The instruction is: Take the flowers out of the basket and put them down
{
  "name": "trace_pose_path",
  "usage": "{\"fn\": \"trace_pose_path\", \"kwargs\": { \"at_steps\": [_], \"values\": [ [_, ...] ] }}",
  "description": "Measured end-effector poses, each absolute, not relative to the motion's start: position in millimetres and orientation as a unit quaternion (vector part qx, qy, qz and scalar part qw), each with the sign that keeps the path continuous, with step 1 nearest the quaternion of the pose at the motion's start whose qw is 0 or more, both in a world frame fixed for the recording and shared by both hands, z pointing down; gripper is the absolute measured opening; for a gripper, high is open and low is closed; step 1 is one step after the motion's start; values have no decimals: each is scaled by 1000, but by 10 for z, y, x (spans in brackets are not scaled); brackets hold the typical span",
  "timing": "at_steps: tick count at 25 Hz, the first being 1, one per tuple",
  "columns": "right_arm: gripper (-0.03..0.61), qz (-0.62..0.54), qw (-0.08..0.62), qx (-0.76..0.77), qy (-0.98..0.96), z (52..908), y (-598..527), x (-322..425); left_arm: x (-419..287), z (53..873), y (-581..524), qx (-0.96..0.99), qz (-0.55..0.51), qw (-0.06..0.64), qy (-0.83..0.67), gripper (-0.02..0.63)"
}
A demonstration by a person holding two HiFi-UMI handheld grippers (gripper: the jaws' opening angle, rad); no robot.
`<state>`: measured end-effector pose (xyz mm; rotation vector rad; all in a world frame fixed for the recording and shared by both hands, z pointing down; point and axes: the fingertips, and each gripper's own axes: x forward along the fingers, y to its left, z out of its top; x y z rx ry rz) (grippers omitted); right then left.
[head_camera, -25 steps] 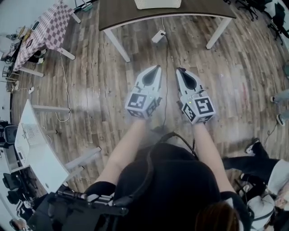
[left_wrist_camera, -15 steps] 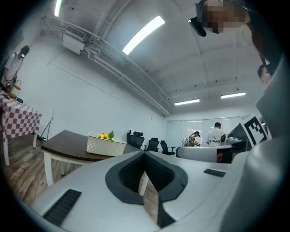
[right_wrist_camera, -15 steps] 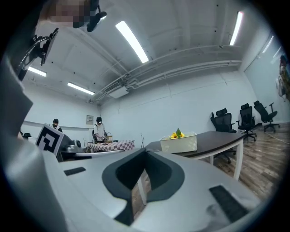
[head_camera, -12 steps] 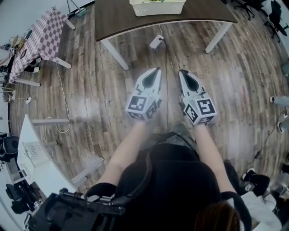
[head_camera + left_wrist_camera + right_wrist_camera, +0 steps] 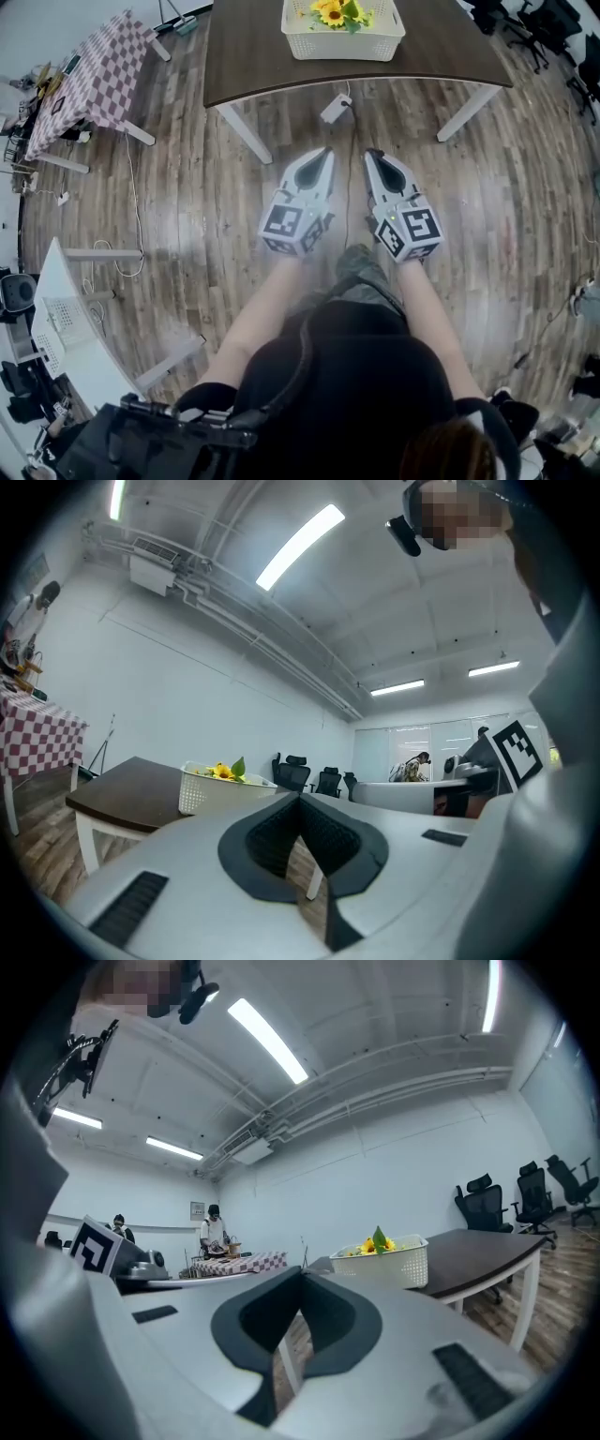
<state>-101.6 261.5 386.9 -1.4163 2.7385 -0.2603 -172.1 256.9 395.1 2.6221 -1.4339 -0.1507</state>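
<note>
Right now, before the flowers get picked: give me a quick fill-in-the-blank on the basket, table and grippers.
1. The flowers in the basket are ____ in colour.
2. The basket stands ____ the dark table.
3. The left gripper and the right gripper both have their jaws ____, with nothing between them.

Missing words: yellow; on; shut.

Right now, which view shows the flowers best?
Head view: it looks down into the basket, so the flowers show from above, blooms and leaves. Both gripper views see the basket side-on and far off; only the flower tops poke above its rim.
</note>
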Motion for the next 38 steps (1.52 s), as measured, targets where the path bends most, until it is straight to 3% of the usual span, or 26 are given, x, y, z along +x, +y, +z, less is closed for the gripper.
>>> {"fn": "trace_pose_path", "kwargs": {
  "at_steps": [17,38],
  "values": [
    [3,-90,14,-401,911,3850,1191,-532,-1175,3929,1171,848,-44,75,-522,12],
    [3,-101,14,-368,924,4000,574,-394,-968,4038,554,836,-48,76,-542,12]
  ]
}}
